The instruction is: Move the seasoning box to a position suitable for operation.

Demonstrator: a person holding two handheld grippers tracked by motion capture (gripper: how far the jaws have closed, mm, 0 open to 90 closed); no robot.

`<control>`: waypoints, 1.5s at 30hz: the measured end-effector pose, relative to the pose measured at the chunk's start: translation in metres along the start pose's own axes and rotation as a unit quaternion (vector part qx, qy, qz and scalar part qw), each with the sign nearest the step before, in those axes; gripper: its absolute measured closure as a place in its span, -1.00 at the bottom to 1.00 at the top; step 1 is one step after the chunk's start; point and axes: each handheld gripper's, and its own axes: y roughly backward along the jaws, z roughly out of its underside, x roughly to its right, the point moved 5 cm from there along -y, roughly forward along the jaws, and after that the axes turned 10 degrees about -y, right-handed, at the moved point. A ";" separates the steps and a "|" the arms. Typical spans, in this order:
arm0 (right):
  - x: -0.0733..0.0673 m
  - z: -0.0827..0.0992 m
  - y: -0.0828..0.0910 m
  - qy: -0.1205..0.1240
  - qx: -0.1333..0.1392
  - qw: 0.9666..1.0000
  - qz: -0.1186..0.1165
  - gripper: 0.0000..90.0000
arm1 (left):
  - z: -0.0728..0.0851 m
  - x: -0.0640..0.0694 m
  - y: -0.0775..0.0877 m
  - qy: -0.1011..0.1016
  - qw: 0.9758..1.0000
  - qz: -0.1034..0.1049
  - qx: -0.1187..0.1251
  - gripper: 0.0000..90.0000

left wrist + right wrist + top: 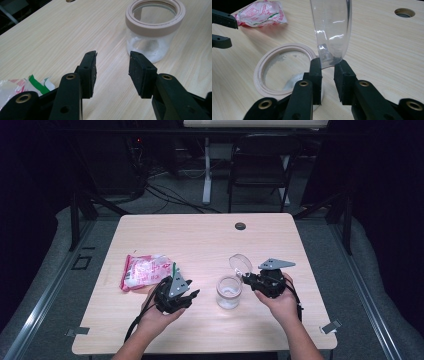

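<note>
You are pinching the slippery clear lid (pixel 332 32) by its rim in the right tongs (pixel 327 65), near the desk's front edge, while the left tongs (pixel 112 57) are gaping empty beside the jar (pixel 155 30).

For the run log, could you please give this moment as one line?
right gripper: shut on clear lid | left gripper: open, empty | jar: open, upright | packet: on table

**Both hands low, one gripper empty, one pinching**

Both forearms come in from the near edge. The left hand (pixel 159 312) holds the left gripper (pixel 112 63) low and angled forward, its jaws parted with nothing between them. The right hand (pixel 280 301) points the right gripper (pixel 327 65) toward the left one, its jaws drawn close on a thin clear lid (pixel 331 32).
</note>
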 end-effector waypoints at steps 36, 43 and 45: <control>-0.004 0.024 0.023 0.122 -0.035 0.992 0.007 0.43 | -0.014 -0.011 -0.020 0.003 1.000 0.021 0.017 0.29; -0.009 0.029 0.036 0.158 -0.011 0.987 0.025 0.45 | -0.019 -0.019 -0.024 0.010 0.999 0.023 0.024 0.29; -0.009 0.031 0.038 0.153 -0.017 0.988 0.021 0.45 | -0.019 -0.024 -0.023 0.016 0.999 0.021 0.027 0.29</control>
